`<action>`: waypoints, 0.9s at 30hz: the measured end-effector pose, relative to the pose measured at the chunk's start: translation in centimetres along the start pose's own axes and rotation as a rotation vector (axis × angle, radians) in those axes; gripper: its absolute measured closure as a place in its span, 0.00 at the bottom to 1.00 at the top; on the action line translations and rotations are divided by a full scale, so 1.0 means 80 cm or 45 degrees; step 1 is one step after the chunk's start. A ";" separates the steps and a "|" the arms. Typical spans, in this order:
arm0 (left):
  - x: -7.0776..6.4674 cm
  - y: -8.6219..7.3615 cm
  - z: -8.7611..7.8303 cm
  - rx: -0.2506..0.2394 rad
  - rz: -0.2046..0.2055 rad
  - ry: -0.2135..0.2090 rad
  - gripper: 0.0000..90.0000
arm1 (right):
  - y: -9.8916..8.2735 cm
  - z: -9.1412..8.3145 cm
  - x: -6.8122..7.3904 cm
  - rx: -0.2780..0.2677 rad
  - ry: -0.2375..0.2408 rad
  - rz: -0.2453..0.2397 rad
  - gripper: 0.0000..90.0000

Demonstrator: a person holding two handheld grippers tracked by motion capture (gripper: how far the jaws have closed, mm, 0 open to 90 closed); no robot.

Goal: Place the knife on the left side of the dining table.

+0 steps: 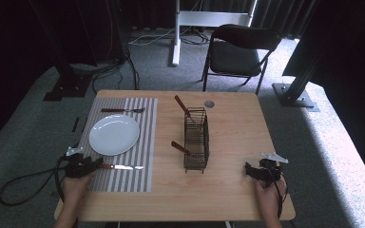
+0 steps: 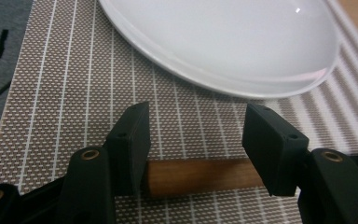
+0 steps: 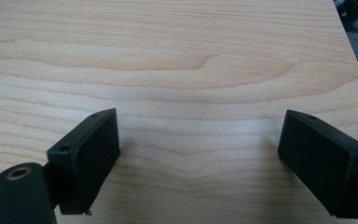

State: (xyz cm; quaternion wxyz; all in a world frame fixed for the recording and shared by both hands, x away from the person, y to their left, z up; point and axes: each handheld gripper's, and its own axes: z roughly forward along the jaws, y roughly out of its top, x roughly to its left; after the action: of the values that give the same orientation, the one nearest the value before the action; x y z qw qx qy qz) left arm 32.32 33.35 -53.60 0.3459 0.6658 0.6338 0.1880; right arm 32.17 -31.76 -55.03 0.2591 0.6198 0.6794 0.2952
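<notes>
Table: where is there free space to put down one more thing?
Bare wood lies between the wire basket and the right tongs, and along the table edge beyond the basket. The striped placemat is crowded: plate, fork, knife.

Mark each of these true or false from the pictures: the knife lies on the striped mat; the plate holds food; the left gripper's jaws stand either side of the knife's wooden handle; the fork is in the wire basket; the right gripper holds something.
1. The knife lies on the mat. True.
2. The plate holds food. False: it is bare.
3. The left gripper has its jaws either side of the knife's wooden handle. True.
4. The fork is in the basket. False: it lies on the mat beyond the plate.
5. The right gripper holds something. False: its jaws are open over the bare table.
</notes>
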 end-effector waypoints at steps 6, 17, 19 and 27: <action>0.004 -0.002 -0.001 -0.027 0.003 0.041 0.45 | 0.000 0.000 0.000 0.000 0.000 0.000 0.13; 0.010 -0.021 -0.034 -0.077 -0.012 0.039 0.43 | 0.000 0.000 0.000 0.000 0.000 0.000 0.13; 0.008 -0.026 -0.041 -0.081 0.006 0.048 0.43 | 0.000 0.000 0.000 0.000 0.000 0.000 0.13; -0.003 -0.043 -0.064 -0.106 0.032 0.029 0.43 | 0.000 0.000 0.000 0.000 0.000 0.000 0.13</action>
State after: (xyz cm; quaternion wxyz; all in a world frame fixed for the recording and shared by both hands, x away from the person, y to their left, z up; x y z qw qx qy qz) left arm 26.33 34.13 -52.46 0.3638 0.6567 0.6207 0.2261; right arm 32.17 -31.76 -55.03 0.2592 0.6199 0.6793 0.2952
